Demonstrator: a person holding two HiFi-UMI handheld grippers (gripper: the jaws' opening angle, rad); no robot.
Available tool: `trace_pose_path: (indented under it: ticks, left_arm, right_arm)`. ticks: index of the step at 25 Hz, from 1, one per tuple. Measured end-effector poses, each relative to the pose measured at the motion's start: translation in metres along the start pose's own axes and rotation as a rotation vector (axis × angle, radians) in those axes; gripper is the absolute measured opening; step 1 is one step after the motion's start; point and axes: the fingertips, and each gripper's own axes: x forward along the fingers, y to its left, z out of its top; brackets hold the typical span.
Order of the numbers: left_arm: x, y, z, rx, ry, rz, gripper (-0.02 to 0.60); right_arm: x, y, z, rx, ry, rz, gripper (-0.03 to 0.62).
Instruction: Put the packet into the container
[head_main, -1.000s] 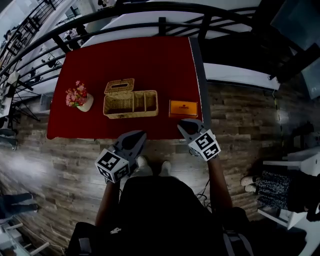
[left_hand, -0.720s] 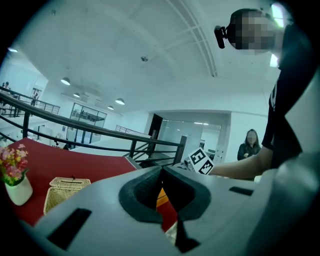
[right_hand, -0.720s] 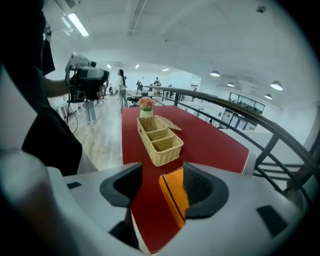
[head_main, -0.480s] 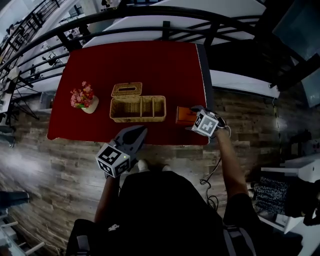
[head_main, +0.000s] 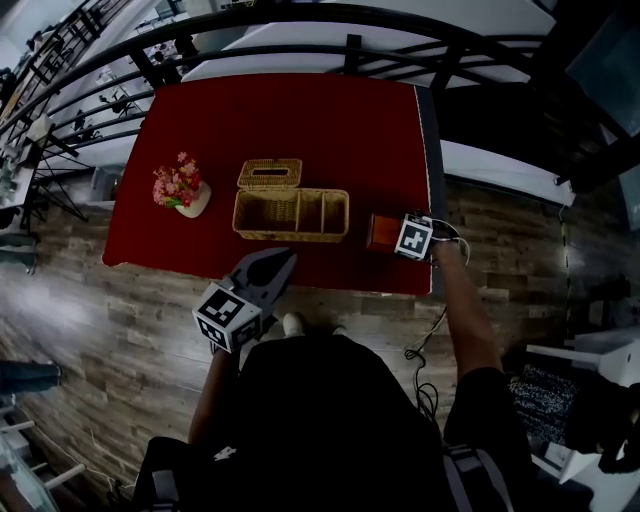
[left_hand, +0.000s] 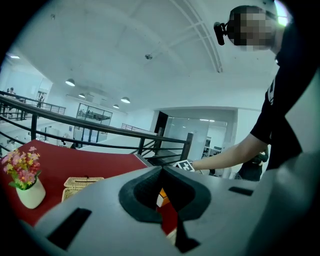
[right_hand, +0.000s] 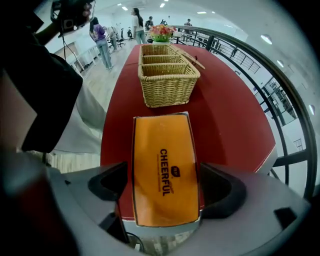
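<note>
Right hand-held gripper (right_hand: 163, 186) just reached in, jaws wide astride orange packet (right_hand: 163, 150), unclamped | packet flat on table (head_main: 300, 120), 3 o'clock of wicker basket (head_main: 291, 213) | left hand-held gripper (left_hand: 161, 172) closed, empty | grasp looks next

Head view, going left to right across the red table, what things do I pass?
flower pot → wicker basket → orange packet

Pink flowers in white pot (head_main: 183, 192), red table (head_main: 330, 130), black railing (head_main: 352, 52), wooden floor (head_main: 100, 310)
</note>
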Motion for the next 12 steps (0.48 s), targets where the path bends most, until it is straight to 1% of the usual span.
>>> trace_pose_path:
  ticks: [4,6,7,9,12]
  left_arm:
    - [-0.006,0.007,-0.003,-0.004,0.007,0.019,0.009]
    - [-0.008,0.012,-0.003,-0.011,0.003,0.029,0.009]
    - [-0.008,0.013,-0.003,-0.016,0.004,0.032,0.009]
    - [-0.008,0.012,-0.003,-0.033,0.015,0.026,0.009]
    - [-0.007,0.009,-0.002,-0.051,0.019,0.017,0.009]
  right_arm:
    - [0.011,-0.001,-0.004,-0.029,0.048,-0.02,0.423]
    - [0.012,-0.003,-0.001,-0.036,0.046,-0.025,0.422]
    - [0.011,-0.005,0.001,-0.036,0.041,-0.028,0.413]
    - [0.006,-0.007,0.003,-0.03,0.035,-0.038,0.374]
    - [-0.005,-0.009,0.008,0.004,0.02,-0.041,0.356]
